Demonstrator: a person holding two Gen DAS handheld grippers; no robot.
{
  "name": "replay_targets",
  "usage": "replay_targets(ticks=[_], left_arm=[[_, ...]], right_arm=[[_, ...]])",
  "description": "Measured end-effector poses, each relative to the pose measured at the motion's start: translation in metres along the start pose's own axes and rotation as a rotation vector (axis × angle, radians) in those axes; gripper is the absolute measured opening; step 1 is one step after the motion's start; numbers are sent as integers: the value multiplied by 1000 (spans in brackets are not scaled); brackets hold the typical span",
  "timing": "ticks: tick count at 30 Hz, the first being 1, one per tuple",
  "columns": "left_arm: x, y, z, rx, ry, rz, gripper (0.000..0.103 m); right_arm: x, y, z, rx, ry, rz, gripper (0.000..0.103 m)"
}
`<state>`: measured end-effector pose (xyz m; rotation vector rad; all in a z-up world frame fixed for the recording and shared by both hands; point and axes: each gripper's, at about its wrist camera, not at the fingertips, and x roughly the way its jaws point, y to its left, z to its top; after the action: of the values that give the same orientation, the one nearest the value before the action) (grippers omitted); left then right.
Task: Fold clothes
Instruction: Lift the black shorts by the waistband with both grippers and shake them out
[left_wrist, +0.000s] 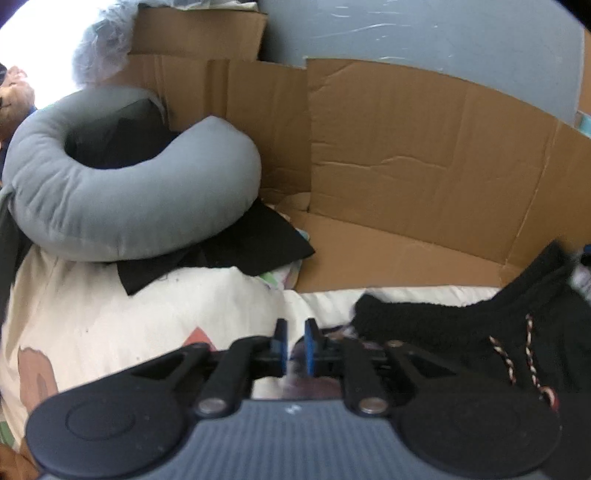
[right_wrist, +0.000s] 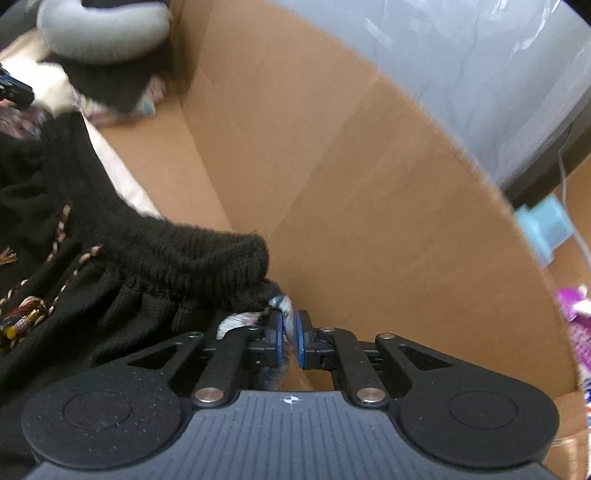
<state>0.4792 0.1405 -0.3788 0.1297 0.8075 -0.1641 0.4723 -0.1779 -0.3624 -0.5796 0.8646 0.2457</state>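
From the left wrist, the left gripper (left_wrist: 296, 341) hangs over a cream printed bedsheet (left_wrist: 110, 314), its blue pads a narrow gap apart with nothing between them; the black knit garment (left_wrist: 461, 325), trimmed with a twisted red-and-white cord (left_wrist: 530, 354), lies just to its right, its near edge clear of the fingers. Brown cardboard panels (left_wrist: 406, 147) stand as a wall along the far side of the bed, leaving a bare strip of cardboard floor between wall and garment (the widest open room in this view). A grey U-shaped pillow (left_wrist: 129, 199) sits on a black cloth (left_wrist: 236, 251) at far left, well apart from the garment. From the right wrist, the right gripper (right_wrist: 290, 334) has its pads slightly apart, and a fold of pale patterned fabric (right_wrist: 282, 306) sits between them; whether they press on it cannot be told. The garment's ribbed edge (right_wrist: 221, 254) reaches just above the left finger, while a tall cardboard wall (right_wrist: 369, 203) fills the right side.
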Motion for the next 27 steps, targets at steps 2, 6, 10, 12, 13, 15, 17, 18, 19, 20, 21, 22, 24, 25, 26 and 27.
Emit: replay_targets(ticks=[2, 6, 10, 12, 13, 15, 17, 18, 19, 20, 21, 22, 24, 25, 26, 27], left_arm=[[-2, 3, -2, -34, -8, -5, 37], [-9, -4, -8, -23, -12, -16, 37], [-16, -17, -17, -44, -18, -31, 37], [-17, -31, -24, -30, -12, -33, 37], [-18, -38, -27, -22, -9, -43, 37], [-21, -50, -32, -10, -12, -63, 37], [-26, -60, -37, -8, -16, -73, 37], [-29, -65, -40, -10, -15, -80, 37], [-33, -70, -42, -14, -12, -90, 37], [-37, -75, -45, -15, -10, -100, 37], [-42, -80, -47, -16, -8, -111, 37], [-47, -84, -50, -19, -8, -119, 37], [-59, -94, -57, -30, -8, -129, 37], [-64, -98, -60, -36, -5, -137, 37], [-70, -103, -63, -40, -2, -145, 37], [-77, -107, -67, -41, 2, -151, 37]], right_arm=[[-4, -3, -4, 22, -8, -6, 24], [-14, -4, -13, 34, -20, 24, 26], [-19, -5, -25, 22, -24, 49, 26], [-19, -6, -32, 35, -16, 64, 26], [-18, -5, -34, 38, -12, 71, 26], [-19, -6, -41, 47, -7, 84, 26], [-26, -9, -51, 59, -7, 97, 26], [-30, -10, -55, 65, -7, 103, 26], [-33, -12, -60, 71, -7, 109, 26], [-37, -13, -65, 77, -6, 116, 26], [-41, -15, -70, 86, -5, 121, 26], [-46, -18, -76, 96, -2, 126, 26], [-57, -22, -87, 124, -1, 130, 26], [-63, -23, -94, 141, -3, 135, 26], [-70, -23, -101, 151, -7, 137, 26], [-77, -24, -108, 160, -10, 137, 26]])
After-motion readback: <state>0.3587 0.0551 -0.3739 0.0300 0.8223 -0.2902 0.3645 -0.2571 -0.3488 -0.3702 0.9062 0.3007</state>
